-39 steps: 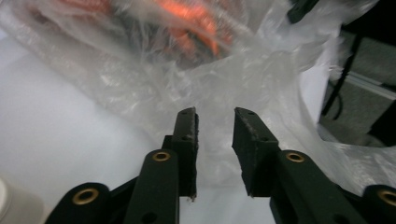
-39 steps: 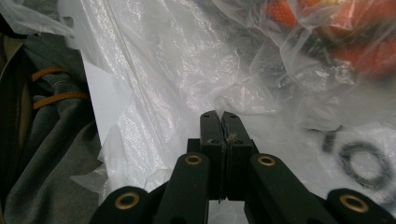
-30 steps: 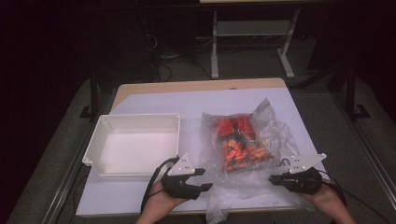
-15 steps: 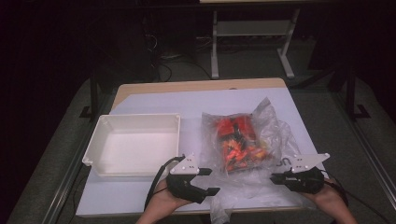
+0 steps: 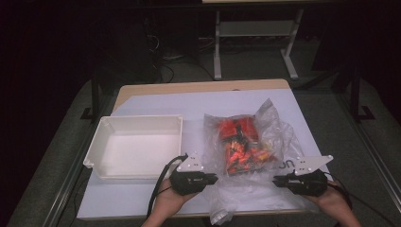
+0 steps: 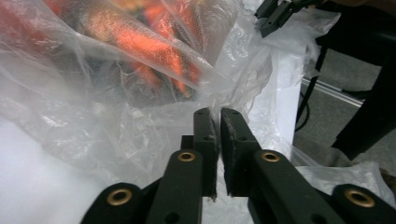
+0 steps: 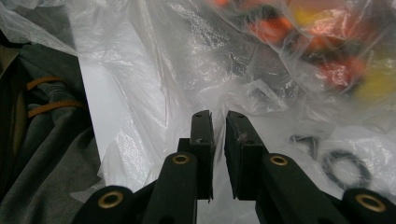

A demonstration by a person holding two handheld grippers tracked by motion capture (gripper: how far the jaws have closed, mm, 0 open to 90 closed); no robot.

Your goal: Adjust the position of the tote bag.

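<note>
A crumpled clear plastic bag [image 5: 265, 123] lies on the table's right half, holding orange, red and black pieces [image 5: 239, 144]. My left gripper [image 5: 215, 178] sits at the bag's near left edge. In the left gripper view its jaws [image 6: 215, 112] have just been closing and now pinch a fold of the film [image 6: 116, 107]. At the bag's near right edge, my right gripper [image 5: 276, 180] has its jaws [image 7: 218, 114] nearly together on a gathered ridge of the plastic [image 7: 187, 56]. The right gripper's tips [image 6: 275, 11] also appear far off in the left gripper view.
A white, empty tray [image 5: 142, 117] stands just left of the bag, close to my left hand. A white sheet [image 5: 156, 201] covers the table to its near edge. Dark ring-shaped marks [image 7: 345, 170] show through the film. A metal stand [image 5: 217, 47] rises behind the table.
My left gripper's jaws have gone from open to closed on the bag's near left edge, with a small shift of the hand. The right gripper has stayed put.
</note>
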